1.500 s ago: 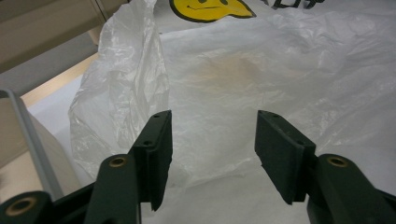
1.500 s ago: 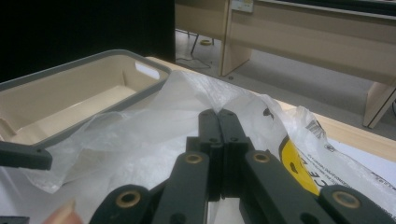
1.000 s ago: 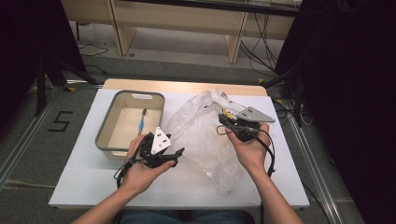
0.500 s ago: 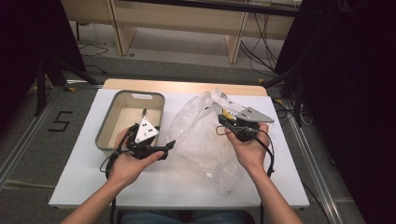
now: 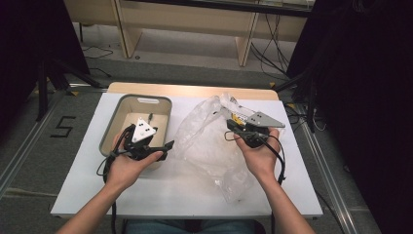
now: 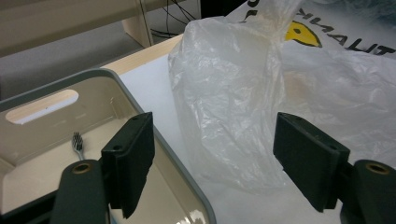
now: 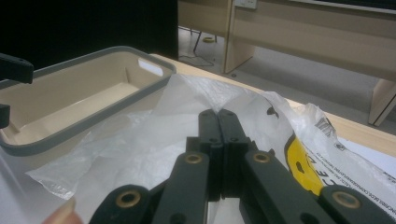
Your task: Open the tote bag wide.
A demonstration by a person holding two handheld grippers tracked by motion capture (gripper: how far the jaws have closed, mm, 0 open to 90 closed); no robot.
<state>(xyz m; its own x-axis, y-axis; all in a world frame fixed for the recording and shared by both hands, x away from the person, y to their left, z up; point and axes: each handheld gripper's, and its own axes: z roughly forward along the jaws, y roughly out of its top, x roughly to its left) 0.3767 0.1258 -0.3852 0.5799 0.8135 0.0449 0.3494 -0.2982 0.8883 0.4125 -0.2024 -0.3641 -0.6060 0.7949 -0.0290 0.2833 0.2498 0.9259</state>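
Swinging out over the tub's near corner, the left gripper (image 5: pixel 163 146) has left its spot in front of the bag a second ago and now hangs with jaws spread wide, nothing between them. Just beyond and to its left in the left gripper view lies the beige tub (image 6: pixel 175 161) with a small toothbrush (image 6: pixel 77 143) on its floor; straight ahead and to its right rises the clear plastic bag (image 6: pixel 224 102). Over on the other side, the right gripper (image 5: pixel 233 127) hasn't budged: jaws pressed together on the bag's upper edge, holding it bunched up, yellow print just off its right side. Beneath it all, the white table (image 5: pixel 160 187). My read: the left one is lining up to dip into the tub for that toothbrush while the right keeps the bag ready to receive it.
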